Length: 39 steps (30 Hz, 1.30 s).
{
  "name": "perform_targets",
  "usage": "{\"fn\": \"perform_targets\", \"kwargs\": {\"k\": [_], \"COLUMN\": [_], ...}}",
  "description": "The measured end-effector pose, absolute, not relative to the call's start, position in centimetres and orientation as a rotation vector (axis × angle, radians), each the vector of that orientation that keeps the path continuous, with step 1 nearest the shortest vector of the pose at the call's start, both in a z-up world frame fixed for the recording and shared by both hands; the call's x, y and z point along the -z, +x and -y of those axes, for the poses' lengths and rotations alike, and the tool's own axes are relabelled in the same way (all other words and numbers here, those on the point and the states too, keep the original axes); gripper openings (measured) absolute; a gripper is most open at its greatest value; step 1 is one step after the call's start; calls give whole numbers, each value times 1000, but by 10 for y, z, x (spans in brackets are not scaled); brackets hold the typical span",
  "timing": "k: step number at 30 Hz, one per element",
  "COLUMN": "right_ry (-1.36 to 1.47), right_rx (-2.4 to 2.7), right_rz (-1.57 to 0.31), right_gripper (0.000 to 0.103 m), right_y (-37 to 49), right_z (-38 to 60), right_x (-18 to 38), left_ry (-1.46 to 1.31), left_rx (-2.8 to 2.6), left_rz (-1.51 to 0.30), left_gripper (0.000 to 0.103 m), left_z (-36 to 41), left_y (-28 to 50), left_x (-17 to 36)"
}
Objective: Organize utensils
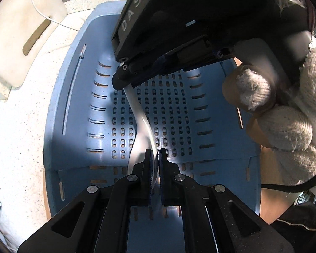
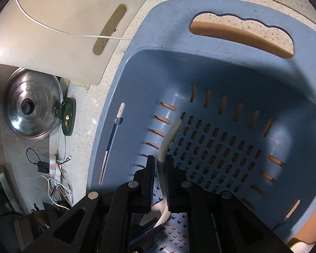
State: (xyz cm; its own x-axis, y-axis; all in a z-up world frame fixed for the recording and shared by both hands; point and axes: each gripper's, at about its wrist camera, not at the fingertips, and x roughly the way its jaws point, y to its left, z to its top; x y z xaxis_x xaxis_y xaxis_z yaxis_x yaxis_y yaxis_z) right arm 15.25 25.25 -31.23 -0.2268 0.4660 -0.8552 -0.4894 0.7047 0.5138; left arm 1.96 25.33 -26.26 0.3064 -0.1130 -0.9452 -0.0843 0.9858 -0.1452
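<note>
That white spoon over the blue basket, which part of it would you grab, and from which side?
Grip the white spoon by its handle, coming down from above with the pads on its two flat sides. The handle is thin and narrow, so it fits shut jaws. That is what shows now: the right gripper pinches the handle, while the left gripper clamps the bowl end edge-on, both above the blue basket.

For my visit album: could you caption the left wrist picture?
Two hand-held grippers, left and right, hold one white spoon over a blue basket.
</note>
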Motion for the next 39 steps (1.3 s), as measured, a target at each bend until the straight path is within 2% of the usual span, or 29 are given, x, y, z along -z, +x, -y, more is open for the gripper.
{"fn": "perform_targets", "kwargs": {"k": [1,3,4,5,6,11,14,18,21,23,25,32,39], "right_ry": [-21,-17,-16,-13,-11,-3,0,23,55,80,92,66,48], "right_rx": [-881,-882,-881,-882,-882,-880,-893,-909,-911,-911,-913,-852,-808], "right_rz": [-1569,-1566,-1561,-1551,-1544,-1525,-1497,-1424,-1336,-1281,-1209,-1004,-989], "right_gripper": [11,24,36,42,44,45,45,46,50,60,64,65,66], "right_y": [153,154,153,154,154,156,155,154,151,149,145,128,103], "right_z": [-253,-251,-250,-248,-247,-237,-226,-194,-156,-132,-103,-1,85], "right_x": [312,311,310,308,306,293,279,250,222,205,188,146,140], "left_ry": [-178,-175,-176,-177,-176,-166,-167,-161,-152,-143,-133,-107,-82], "left_rx": [20,19,17,16,15,3,-2,-10,-14,-16,-10,37,133], "left_rz": [-1262,-1261,-1260,-1257,-1255,-1248,-1239,-1211,-1179,-1156,-1138,-1074,-1055], "left_gripper": [5,5,5,5,5,5,12,13,13,13,13,13,13], "left_z": [-253,-253,-253,-252,-252,-248,-243,-236,-230,-224,-220,-180,-122], "left_y": [21,23,23,23,22,19,14,9,5,2,-4,-6,-3], "left_x": [263,266,266,264,263,256,249,236,221,211,201,183,174]}}
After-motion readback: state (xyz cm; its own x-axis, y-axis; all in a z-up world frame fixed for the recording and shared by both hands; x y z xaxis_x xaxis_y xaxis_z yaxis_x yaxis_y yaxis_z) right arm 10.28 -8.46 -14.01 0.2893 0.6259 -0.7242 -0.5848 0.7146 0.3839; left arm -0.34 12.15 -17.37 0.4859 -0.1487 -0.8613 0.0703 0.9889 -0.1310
